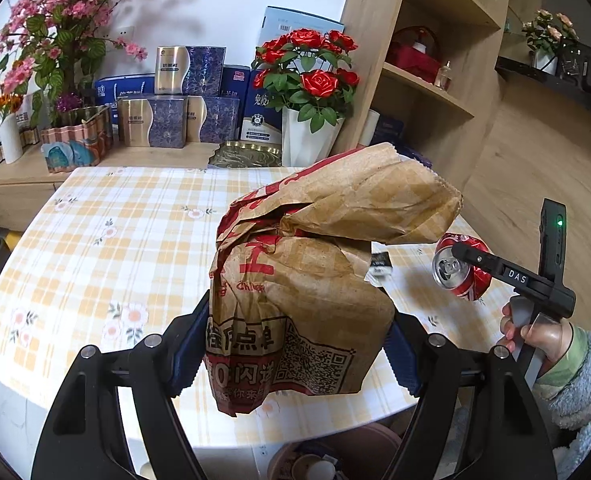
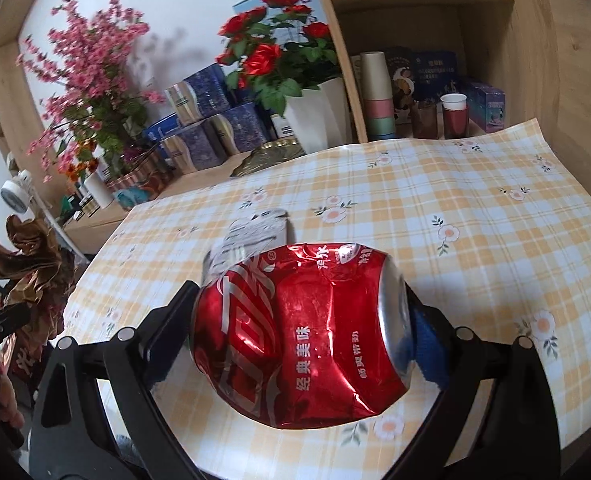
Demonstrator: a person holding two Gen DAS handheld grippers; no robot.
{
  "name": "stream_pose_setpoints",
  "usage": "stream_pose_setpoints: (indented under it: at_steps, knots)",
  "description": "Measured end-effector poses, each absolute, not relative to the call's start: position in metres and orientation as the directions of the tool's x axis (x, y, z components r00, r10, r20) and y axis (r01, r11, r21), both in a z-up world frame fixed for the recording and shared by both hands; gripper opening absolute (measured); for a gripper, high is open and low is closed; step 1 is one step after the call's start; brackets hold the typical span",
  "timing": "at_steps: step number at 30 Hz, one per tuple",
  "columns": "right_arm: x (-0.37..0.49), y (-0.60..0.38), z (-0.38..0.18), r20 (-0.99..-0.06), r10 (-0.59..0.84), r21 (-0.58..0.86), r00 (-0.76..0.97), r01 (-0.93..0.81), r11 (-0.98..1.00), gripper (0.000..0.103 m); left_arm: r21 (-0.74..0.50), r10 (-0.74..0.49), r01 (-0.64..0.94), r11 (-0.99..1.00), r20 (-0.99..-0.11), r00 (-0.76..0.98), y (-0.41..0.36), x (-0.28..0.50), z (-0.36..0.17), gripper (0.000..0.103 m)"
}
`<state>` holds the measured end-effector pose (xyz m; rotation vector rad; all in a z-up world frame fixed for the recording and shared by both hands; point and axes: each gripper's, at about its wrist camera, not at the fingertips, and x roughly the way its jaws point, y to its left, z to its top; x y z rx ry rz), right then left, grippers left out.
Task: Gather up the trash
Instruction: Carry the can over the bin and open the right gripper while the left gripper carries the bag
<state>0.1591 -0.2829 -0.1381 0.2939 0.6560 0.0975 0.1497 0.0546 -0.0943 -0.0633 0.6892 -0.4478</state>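
A crumpled brown paper bag (image 1: 295, 300) with red print hangs above the checked tablecloth (image 1: 107, 240). My left gripper (image 1: 295, 356) is shut on its lower part, blue pads pressing both sides. A crushed red cola can (image 2: 295, 332) lies sideways in my right gripper (image 2: 295, 340), which is shut on its two ends. In the left wrist view the can (image 1: 461, 266) floats at the right, with a person's hand (image 1: 535, 336) on the handle. The bag (image 2: 31, 264) shows at the far left of the right wrist view. A whitish wrapper (image 2: 251, 232) lies on the cloth behind the can.
A small dark packet (image 1: 379, 266) lies on the table beyond the bag. Behind the table stand a white pot of red roses (image 1: 307, 80), blue and gold boxes (image 1: 175, 120) and a wooden shelf with stacked cups (image 2: 377, 96). A round brown container (image 1: 335, 456) sits below the table's near edge.
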Motion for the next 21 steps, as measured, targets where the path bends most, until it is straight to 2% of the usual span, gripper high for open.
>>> stream_pose_setpoints:
  at_steps: [13, 21]
  knots:
    - [0.092, -0.242, -0.157, -0.591, 0.257, 0.301, 0.765, -0.086, 0.950, 0.091, -0.214, -0.423, 0.373, 0.903, -0.596, 0.682, 0.057, 0.073, -0.102, 0.075]
    - [0.051, -0.206, -0.193, -0.645, 0.324, 0.300, 0.692, -0.161, 0.940, 0.091, -0.225, -0.427, 0.371, 0.901, -0.608, 0.669, 0.057, 0.037, -0.118, 0.075]
